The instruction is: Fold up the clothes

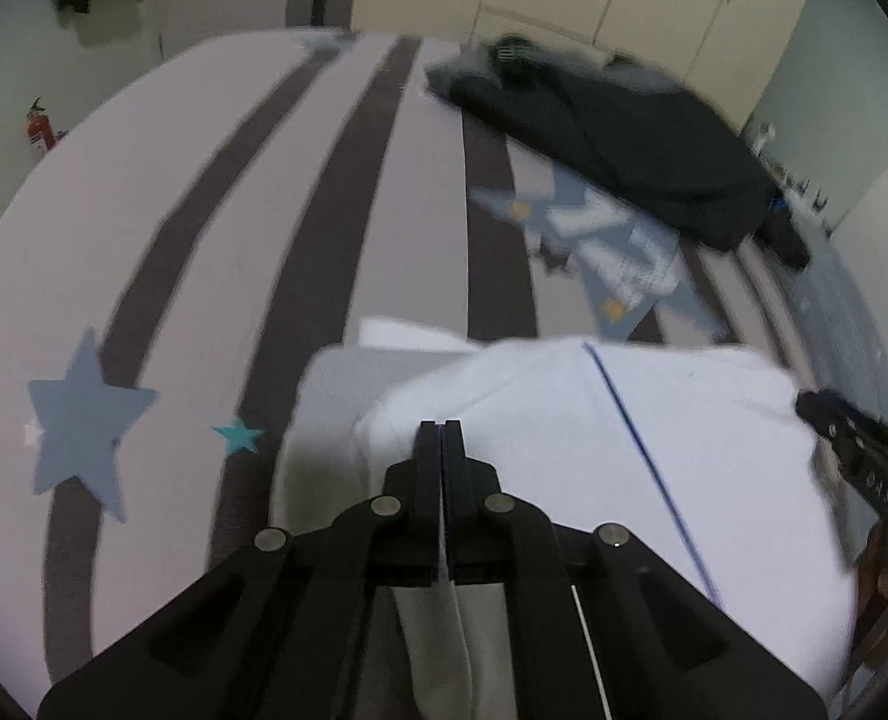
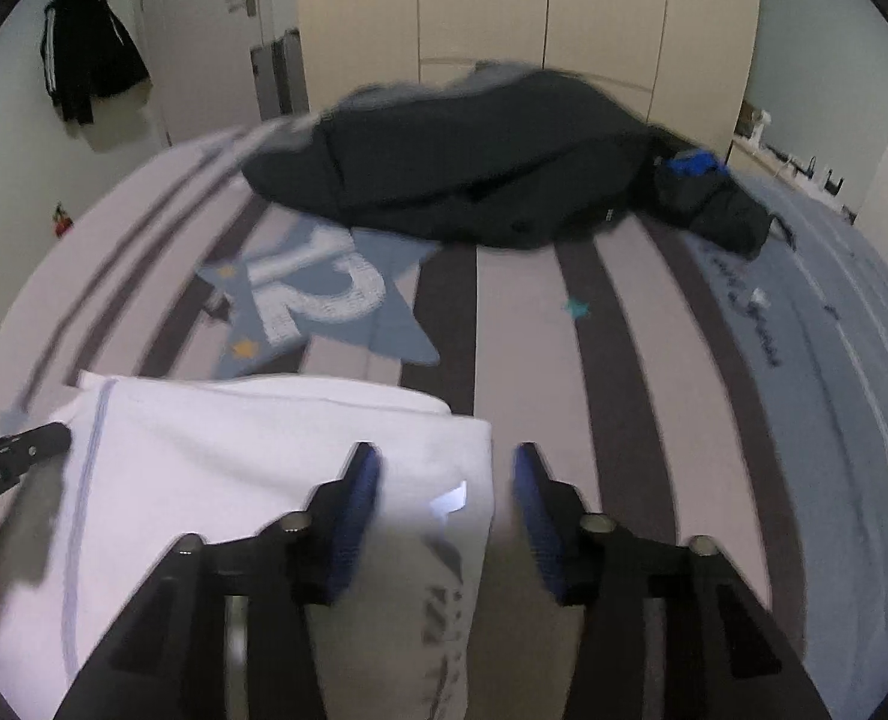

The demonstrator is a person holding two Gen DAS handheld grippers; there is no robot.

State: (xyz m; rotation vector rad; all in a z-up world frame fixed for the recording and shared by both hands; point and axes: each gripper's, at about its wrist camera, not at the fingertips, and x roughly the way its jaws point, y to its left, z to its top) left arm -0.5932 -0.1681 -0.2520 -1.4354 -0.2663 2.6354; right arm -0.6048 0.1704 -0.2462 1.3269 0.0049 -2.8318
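The white garment [image 1: 594, 420] is laid on the near part of the striped bed [image 1: 204, 180], its long side running left to right. Its left edge is pinched in the left hand-held gripper [image 1: 442, 427], jaws together. Its right edge is seen between the right hand-held gripper [image 2: 447, 474] jaws, kept apart, not pressing

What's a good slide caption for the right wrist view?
Right gripper open astride the white garment's edge on the striped bed, dark clothes piled behind.
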